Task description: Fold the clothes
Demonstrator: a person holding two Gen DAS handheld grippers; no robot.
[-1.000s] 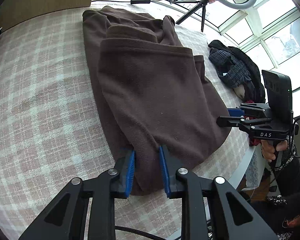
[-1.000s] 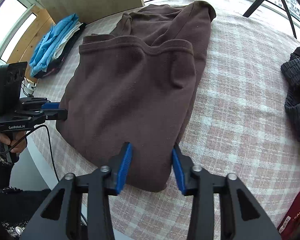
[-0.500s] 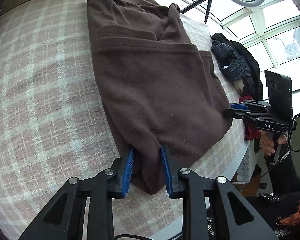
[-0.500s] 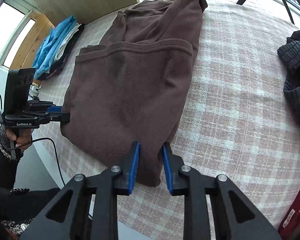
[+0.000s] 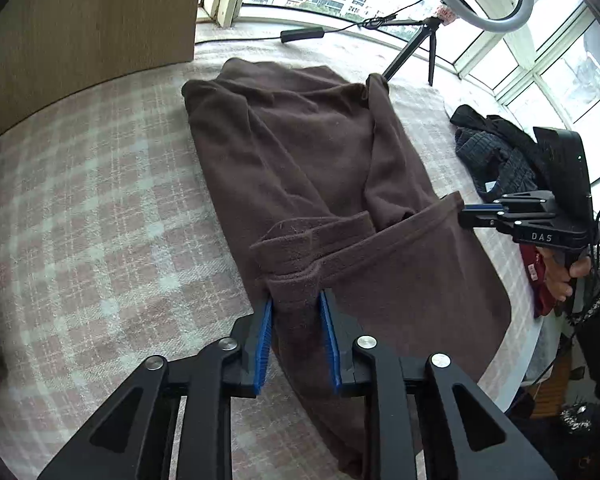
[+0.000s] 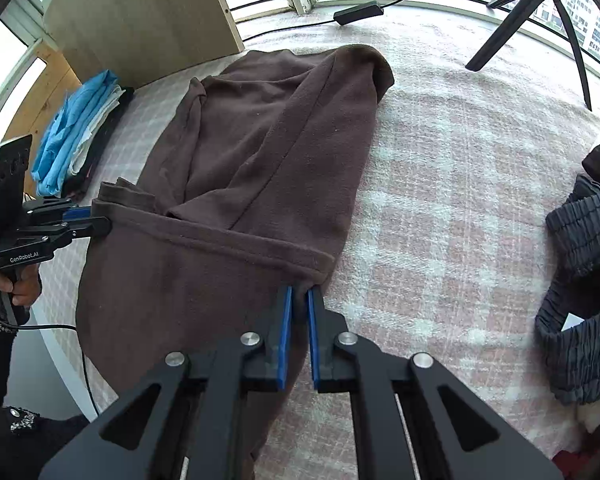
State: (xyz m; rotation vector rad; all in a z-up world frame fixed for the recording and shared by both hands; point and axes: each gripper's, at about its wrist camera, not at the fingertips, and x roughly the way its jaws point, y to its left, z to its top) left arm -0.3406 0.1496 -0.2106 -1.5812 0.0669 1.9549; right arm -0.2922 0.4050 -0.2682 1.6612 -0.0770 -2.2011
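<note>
A brown fleece garment (image 5: 312, 152) lies lengthwise on the plaid-covered table (image 5: 100, 220). Its ribbed hem (image 6: 228, 236) is raised and stretched between my two grippers, above the rest of the cloth. My left gripper (image 5: 296, 300) has a bunched corner of the hem between its blue pads, and its jaws are closing on it. My right gripper (image 6: 299, 294) pinches the other hem corner, jaws closing to a narrow gap. Each view shows the other gripper at the hem's far end: the right gripper (image 5: 464, 216) and the left gripper (image 6: 104, 226).
A stack of blue folded clothes (image 6: 76, 136) sits at the table's left edge by a wooden board (image 6: 140, 20). A dark knitted garment (image 6: 580, 264) lies to the right. A ring-light tripod (image 5: 420, 36) and a black adapter (image 5: 302, 35) stand near the windows.
Earlier both grippers straddled the near fold of the flat garment, with the hem lying farther off. Now the hem is in both grippers and taut between them, and the right jaws have narrowed.
</note>
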